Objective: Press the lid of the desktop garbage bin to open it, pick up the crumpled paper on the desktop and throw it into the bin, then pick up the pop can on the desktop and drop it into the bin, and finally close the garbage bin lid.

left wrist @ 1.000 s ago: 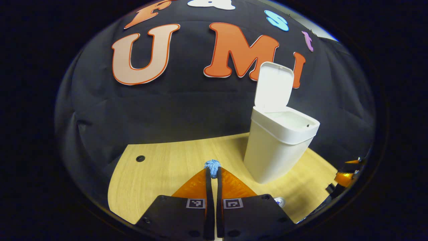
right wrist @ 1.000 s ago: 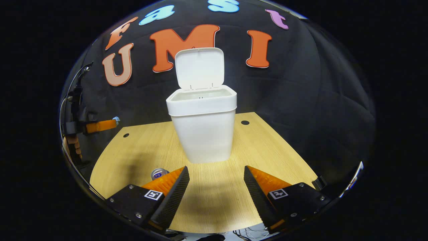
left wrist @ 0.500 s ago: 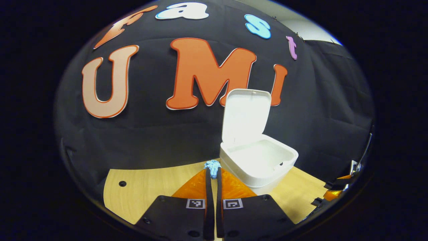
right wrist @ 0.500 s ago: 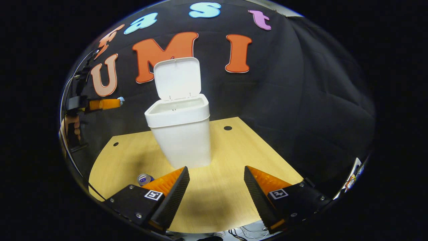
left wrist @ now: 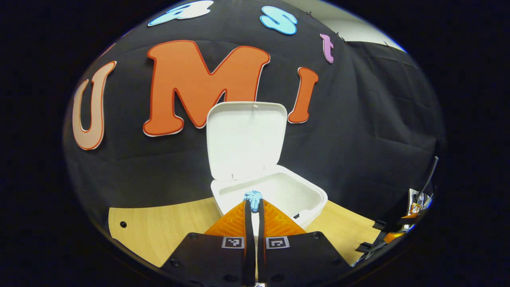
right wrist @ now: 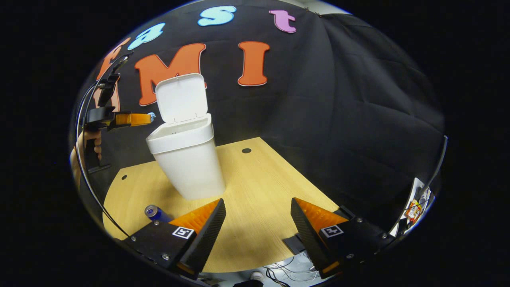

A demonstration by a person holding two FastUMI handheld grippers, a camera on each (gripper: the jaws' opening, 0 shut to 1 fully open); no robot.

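Right gripper: jaws wide apart, nothing between them, held above the wooden desktop. White garbage bin stands on the desktop, lid raised. Pop can lies near the bin's base. Left gripper, in a hand, pinches blue crumpled paper beside the lid.

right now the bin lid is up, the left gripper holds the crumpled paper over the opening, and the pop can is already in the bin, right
Not quite: the pop can lies on the desk beside the bin, as the right gripper view shows. The lid is up, and the left gripper holds the crumpled paper over the opening.
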